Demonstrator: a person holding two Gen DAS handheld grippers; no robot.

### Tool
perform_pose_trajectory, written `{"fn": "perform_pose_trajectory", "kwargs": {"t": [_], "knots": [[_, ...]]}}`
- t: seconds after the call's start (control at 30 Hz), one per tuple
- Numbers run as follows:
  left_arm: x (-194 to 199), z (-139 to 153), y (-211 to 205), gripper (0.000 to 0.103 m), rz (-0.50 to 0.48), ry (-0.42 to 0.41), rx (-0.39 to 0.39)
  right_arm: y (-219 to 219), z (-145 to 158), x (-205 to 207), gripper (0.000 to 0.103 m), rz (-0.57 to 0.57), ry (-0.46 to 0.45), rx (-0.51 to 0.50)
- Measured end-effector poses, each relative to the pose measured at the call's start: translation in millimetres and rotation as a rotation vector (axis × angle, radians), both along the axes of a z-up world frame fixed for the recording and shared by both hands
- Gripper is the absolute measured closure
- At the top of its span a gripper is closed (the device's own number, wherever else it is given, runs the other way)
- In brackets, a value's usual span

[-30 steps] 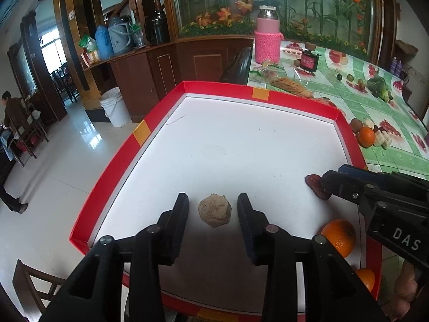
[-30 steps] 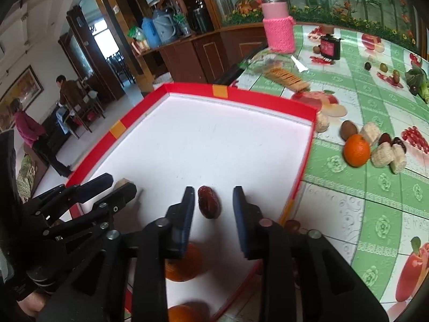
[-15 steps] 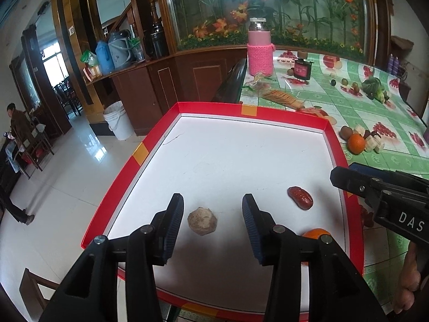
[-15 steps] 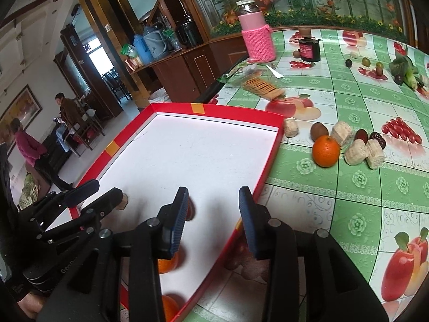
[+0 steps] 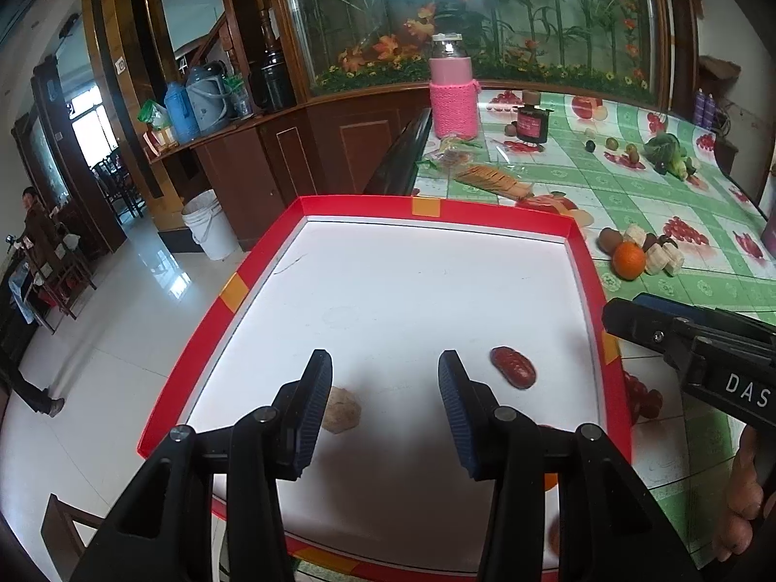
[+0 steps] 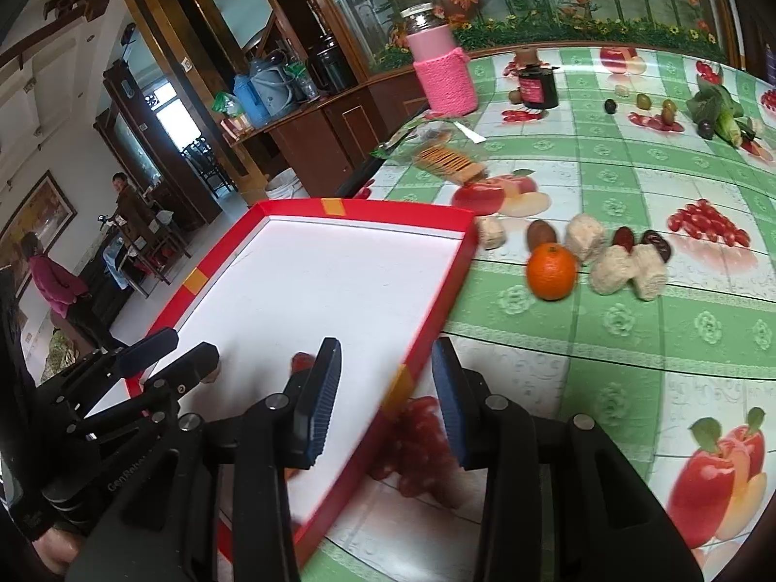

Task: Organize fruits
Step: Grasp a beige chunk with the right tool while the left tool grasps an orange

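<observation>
A red date [image 5: 513, 367] is seen lying flat in the red-rimmed tray [image 5: 203, 334], its long axis slanted from far-left to near-right in the left wrist view. A pale brown lumpy fruit [image 5: 342, 410] is also held by the tray, just beside the left gripper [image 5: 385, 383], whose fingers are spread wide with nothing between them. The right gripper [image 6: 386, 383] is likewise parted and empty (its fingers straddle the tray's right rim). On the green fruit-patterned table [image 6: 630, 339], an orange [image 6: 551, 271] is grouped with pale chunks and dark dates. A pink-sleeved jar [image 6: 444, 70] stands further back, before wooden cabinets.
</observation>
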State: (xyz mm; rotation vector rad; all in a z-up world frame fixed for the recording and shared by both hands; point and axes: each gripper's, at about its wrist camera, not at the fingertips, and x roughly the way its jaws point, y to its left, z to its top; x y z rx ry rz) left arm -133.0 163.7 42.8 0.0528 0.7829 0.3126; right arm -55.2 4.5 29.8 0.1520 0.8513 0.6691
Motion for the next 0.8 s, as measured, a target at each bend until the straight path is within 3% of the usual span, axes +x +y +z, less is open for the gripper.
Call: {"fn": "perform_pose_trajectory", "kwargs": {"t": [0.5, 0.8], "knots": [[23, 12, -73, 0.057, -0.217, 0.014, -0.063, -129, -7, 28, 0.062, -0.194, 0.036, -0.062], [42, 2, -100, 0.057, -0.284, 0.085, -0.101, -112, -19, 61, 0.062, -0.132, 0.075, -0.155]]}}
